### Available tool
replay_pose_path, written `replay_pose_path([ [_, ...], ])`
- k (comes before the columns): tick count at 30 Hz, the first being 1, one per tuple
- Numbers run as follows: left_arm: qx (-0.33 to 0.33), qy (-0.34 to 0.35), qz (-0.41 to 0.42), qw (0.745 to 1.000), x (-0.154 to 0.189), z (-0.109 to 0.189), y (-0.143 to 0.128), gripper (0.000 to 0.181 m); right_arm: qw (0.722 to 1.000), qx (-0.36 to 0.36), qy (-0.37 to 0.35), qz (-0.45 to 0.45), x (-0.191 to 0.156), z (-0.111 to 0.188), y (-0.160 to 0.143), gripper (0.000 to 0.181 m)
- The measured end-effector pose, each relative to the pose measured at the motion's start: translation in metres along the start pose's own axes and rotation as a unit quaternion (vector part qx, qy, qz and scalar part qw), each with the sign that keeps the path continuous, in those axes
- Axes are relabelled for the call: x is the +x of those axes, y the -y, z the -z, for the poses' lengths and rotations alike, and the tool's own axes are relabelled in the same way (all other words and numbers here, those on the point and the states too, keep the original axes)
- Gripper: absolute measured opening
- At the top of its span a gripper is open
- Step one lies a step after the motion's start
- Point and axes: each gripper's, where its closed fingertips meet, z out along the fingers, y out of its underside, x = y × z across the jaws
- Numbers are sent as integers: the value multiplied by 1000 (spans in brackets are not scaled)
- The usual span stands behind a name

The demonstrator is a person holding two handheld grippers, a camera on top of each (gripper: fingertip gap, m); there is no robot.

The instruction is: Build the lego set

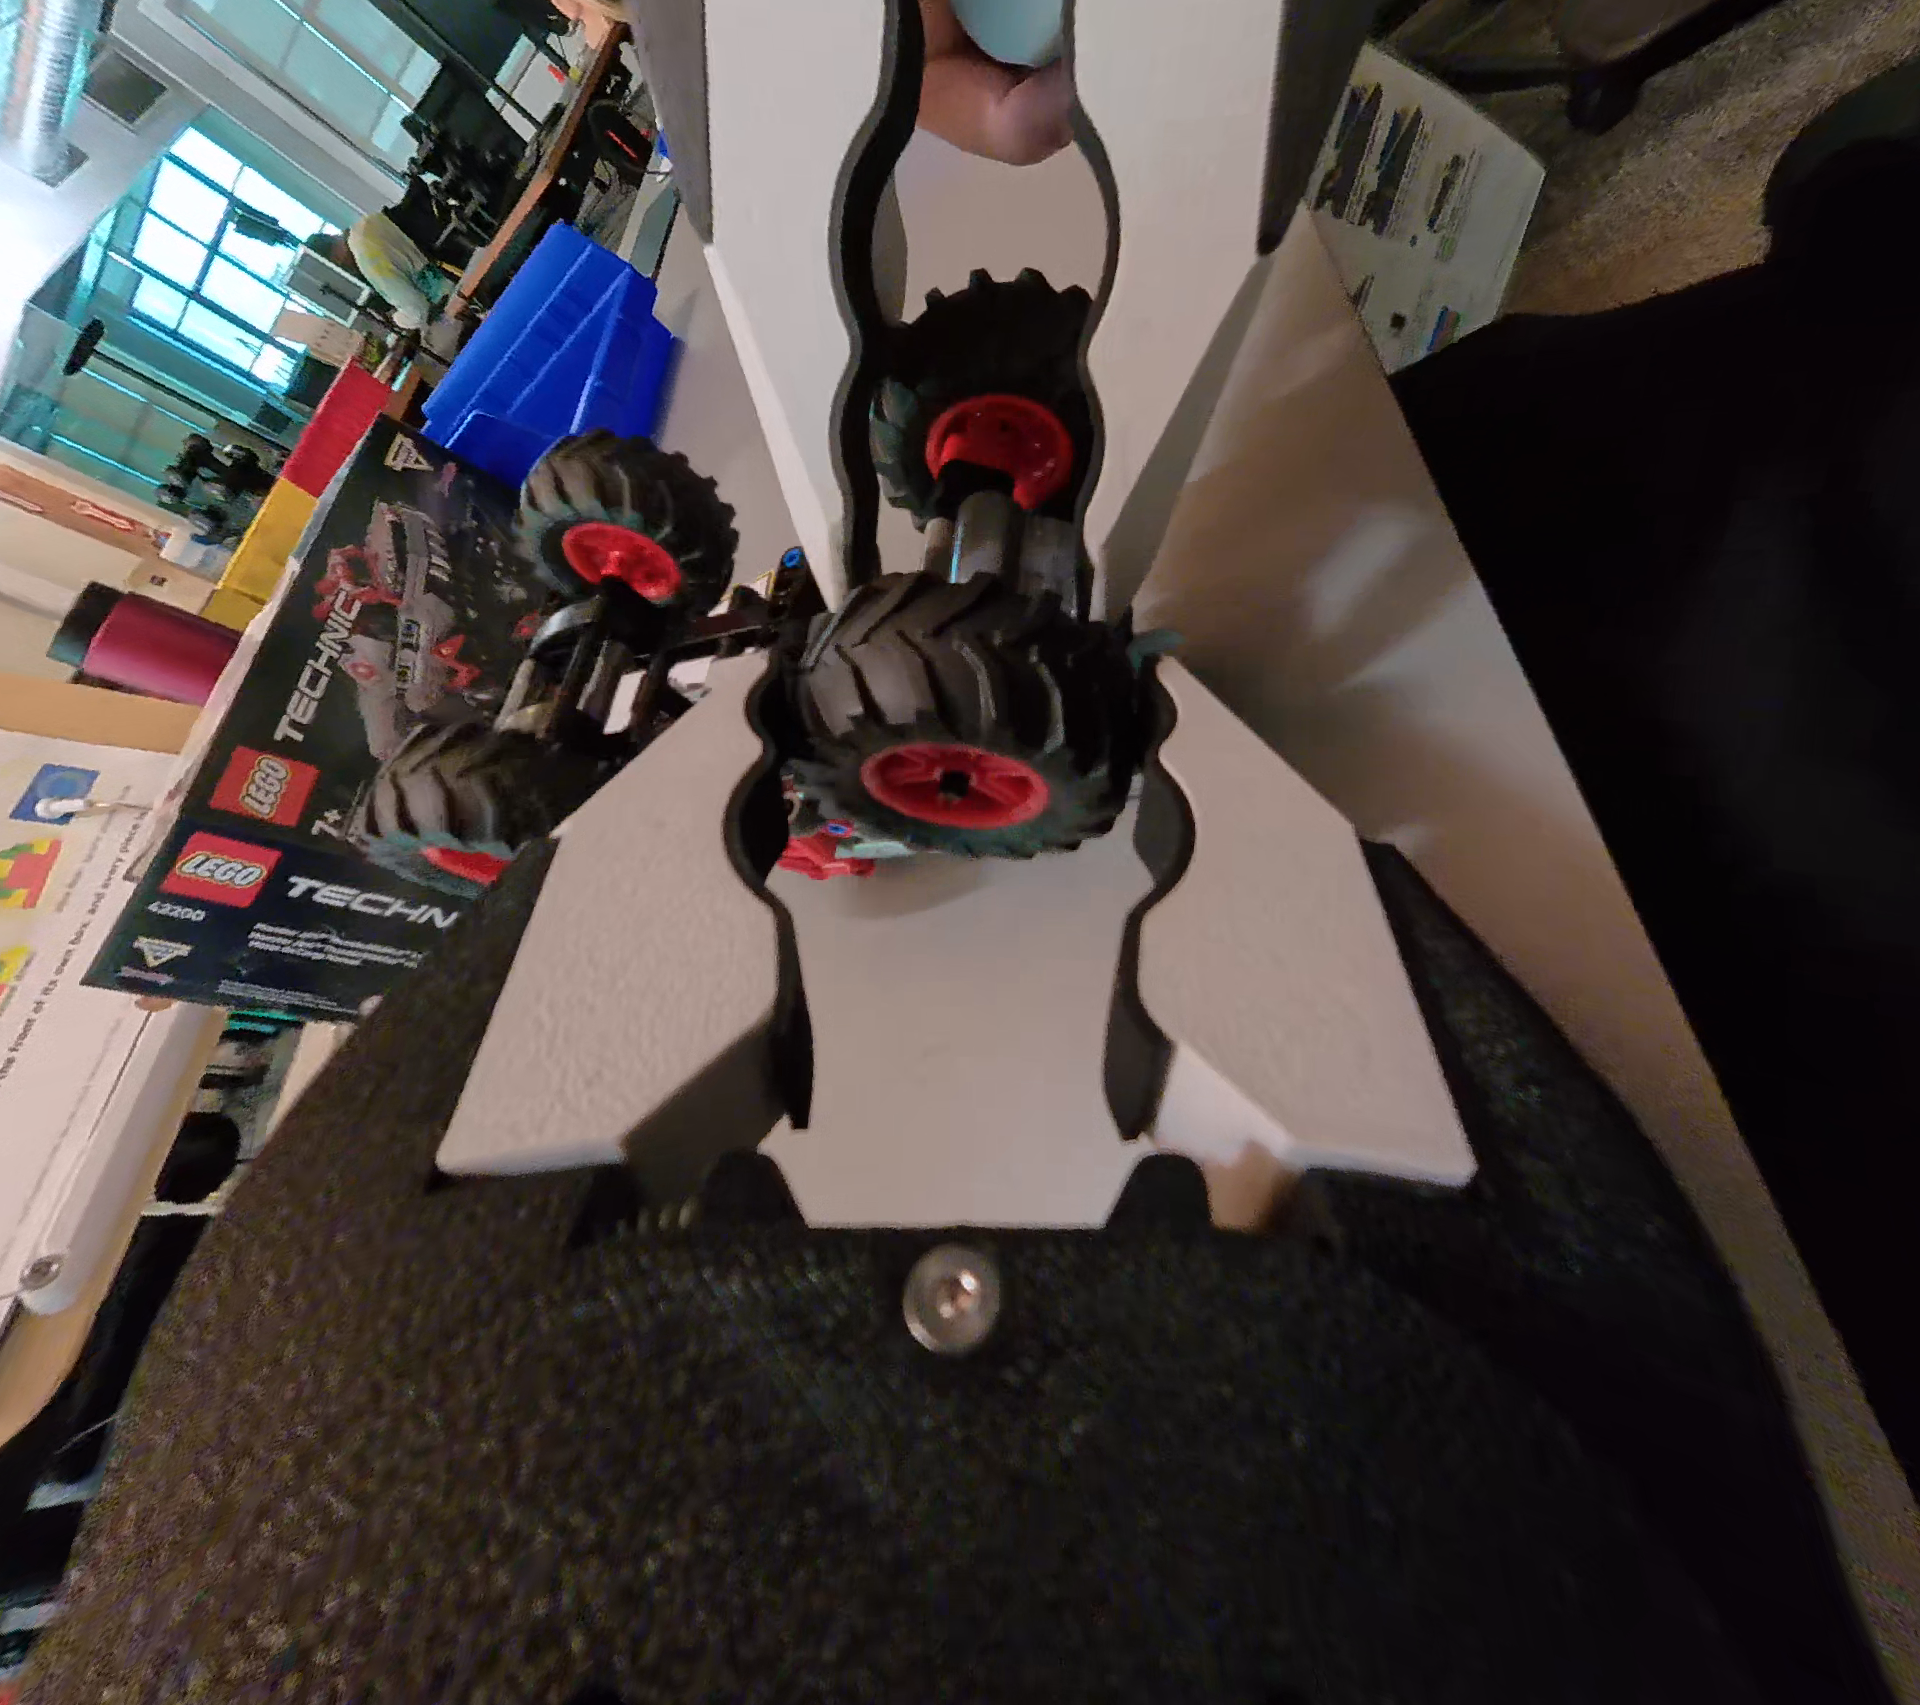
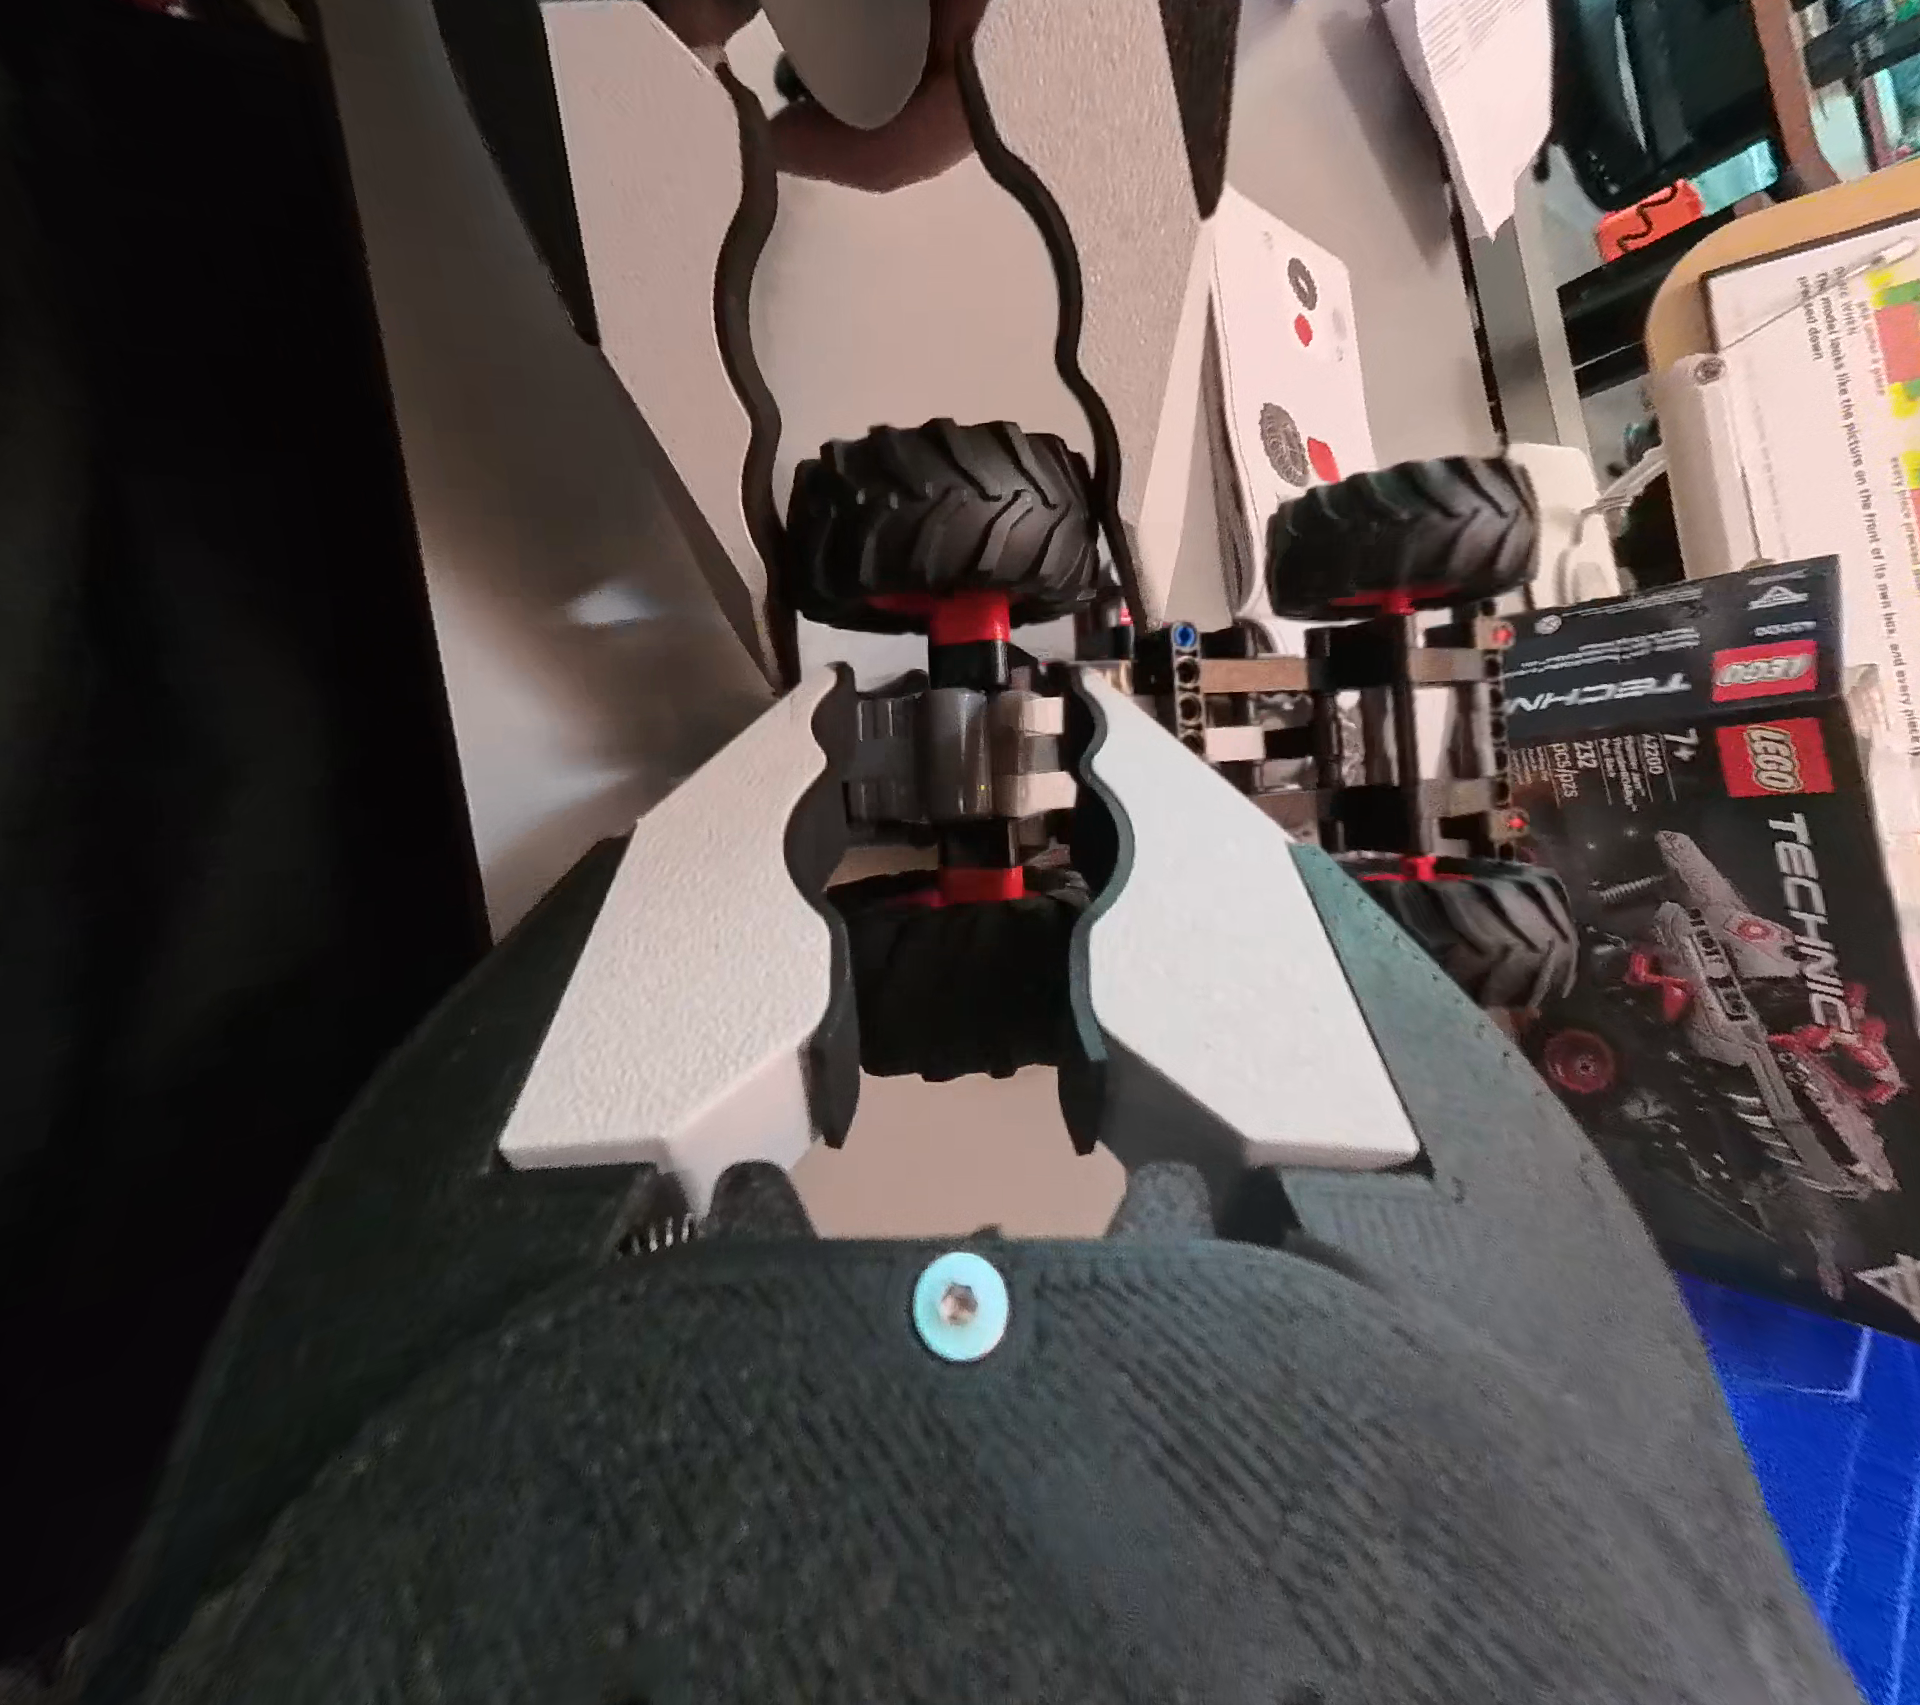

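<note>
Two grippers meet head-on over a white table (image 1: pixel 1278 575), and I have both on the same end of the truck chassis (image 2: pixel 1278 720), a dark beam frame carrying four black lugged tyres on red hubs. It hangs tipped on its side between the tools, clear of the tabletop as far as I can tell.

My left gripper (image 1: pixel 961 710) has its fingers drawn in around the near wheel (image 1: pixel 961 720), whose red hub faces the camera; the wavy black pads sit against the tread on both sides. My right gripper (image 2: pixel 951 762) is narrowed onto the grey axle block (image 2: pixel 961 746) between that wheel and its partner (image 2: pixel 940 528), with the pads pressing the block's two sides. In each wrist view the other tool reaches in from the top of the frame.

The set's box (image 2: pixel 1714 907), dark with a picture of the finished truck, stands just behind the chassis' far end, near its second pair of wheels (image 2: pixel 1403 538). Blue storage bins (image 1: pixel 561 346) sit behind the box, with red and yellow ones stacked beside them. A white instruction booklet (image 2: pixel 1288 367) lies open beyond the chassis. Printed sheets (image 2: pixel 1475 24) hang farther back. One small blue pin (image 2: pixel 1181 635) shows on the frame beside the gripped axle
</note>
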Motion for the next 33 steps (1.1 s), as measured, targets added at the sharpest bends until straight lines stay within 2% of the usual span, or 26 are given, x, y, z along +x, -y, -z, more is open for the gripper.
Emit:
replay_pose_path([
  [1, -1, 10, -12, 1000, -1, -1, -1, 64, 1000, 7, -13, 1, 2, 0, 1, 38],
  [3, 6, 27, -24, 999, -2, -1, 1, 64, 1000, 12, -24, 0, 3, 2, 0, 38],
  [7, 27, 33, 11, 999, -3, 0, 6, 63, 999, 30, -36, -14, 6, 5, -3, 38],
  [18, 69, 6, 67, 995, 2, 4, 16, 69, 997, 55, -38, -46, 8, 9, -7, 38],
  [22, 106, -27, 107, 988, 0, 20, 17, 67, 996, 54, -38, -56, 8, 11, -9, 36],
  [25, 126, -32, 173, 976, -19, 38, 1, 62, 997, 49, -35, -56, 7, 14, -11, 33],
  [28, 161, -2, 264, 951, -50, 57, -18, 56, 997, 38, -35, -60, 7, 16, -14, 29],
  [33, 202, 36, 348, 915, -77, 75, -37, 48, 997, 7, -48, -55, 8, 18, -20, 27],
])
